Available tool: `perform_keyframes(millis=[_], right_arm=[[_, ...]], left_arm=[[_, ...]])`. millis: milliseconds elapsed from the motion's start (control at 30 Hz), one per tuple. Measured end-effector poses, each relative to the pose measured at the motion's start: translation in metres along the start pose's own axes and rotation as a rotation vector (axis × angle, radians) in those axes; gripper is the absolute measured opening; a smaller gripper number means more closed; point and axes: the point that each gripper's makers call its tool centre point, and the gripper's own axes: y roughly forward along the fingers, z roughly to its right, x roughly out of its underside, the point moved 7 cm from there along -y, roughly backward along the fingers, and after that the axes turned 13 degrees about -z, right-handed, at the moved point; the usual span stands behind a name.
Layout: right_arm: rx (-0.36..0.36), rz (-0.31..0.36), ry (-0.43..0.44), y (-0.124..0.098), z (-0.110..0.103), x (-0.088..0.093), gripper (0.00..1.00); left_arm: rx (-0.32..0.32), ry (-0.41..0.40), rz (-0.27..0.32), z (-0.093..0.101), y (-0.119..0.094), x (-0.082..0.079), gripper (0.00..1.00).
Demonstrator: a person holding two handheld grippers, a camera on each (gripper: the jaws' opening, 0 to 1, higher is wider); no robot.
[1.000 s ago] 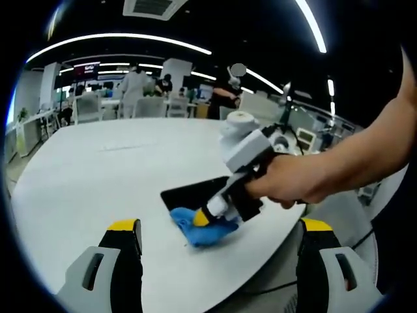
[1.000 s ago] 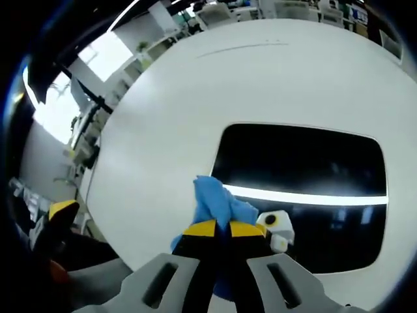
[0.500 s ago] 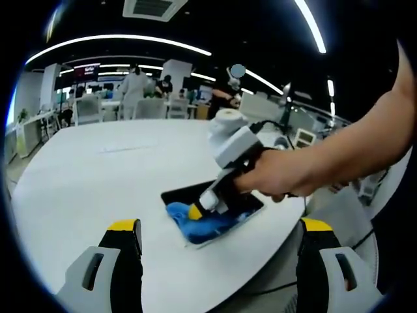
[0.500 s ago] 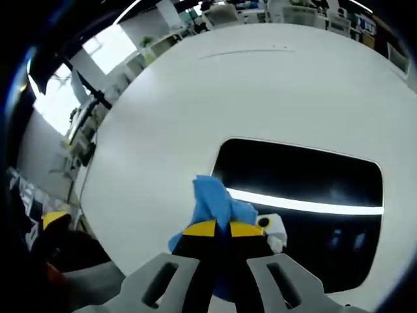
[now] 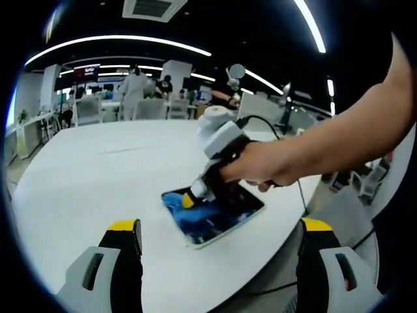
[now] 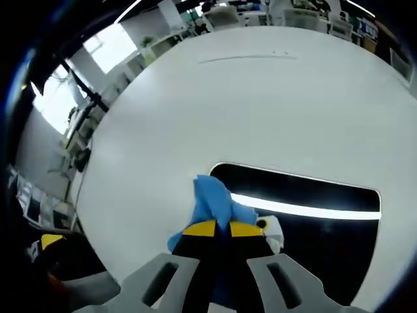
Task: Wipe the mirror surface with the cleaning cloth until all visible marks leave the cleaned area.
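The right gripper [image 6: 220, 228] had its jaws squeezed tight on a blue cleaning cloth [image 6: 215, 203]. The cloth pressed down on the near left corner of a dark mirror [image 6: 313, 222], which lay flat on a big white round table [image 6: 195, 104]. In the left gripper view, a hand [image 5: 260, 166] held that gripper over the mirror [image 5: 225, 212]. The left gripper [image 5: 218, 241] hung near the table edge with its jaws wide apart, holding nothing.

white table [image 5: 98, 169], chairs [image 5: 88, 107]; perhaps desks behind
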Motion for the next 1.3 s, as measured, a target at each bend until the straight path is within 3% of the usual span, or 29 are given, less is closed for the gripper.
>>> perform_keyframes(millis=[800,967,1033,1300], right_arm=[[0.029,0.01,-0.038,0.011,0.009,-0.046,0.0],[0.001,0.003,-0.017,0.009,0.011,-0.046,0.0],[-0.005,0.016,-0.049,0.009,0.011,-0.044,0.0],[0.004,0.008,-0.019,0.002,0.021,-0.04,0.0]], left_arm=[[0.015,0.0,0.0,0.001,0.0,0.0,0.99],[0.018,0.004,-0.006,0.003,0.001,0.0,0.99],[0.021,0.002,-0.014,0.003,0.001,0.001,0.99],[0.016,0.002,-0.007,0.003,0.001,0.0,0.99]])
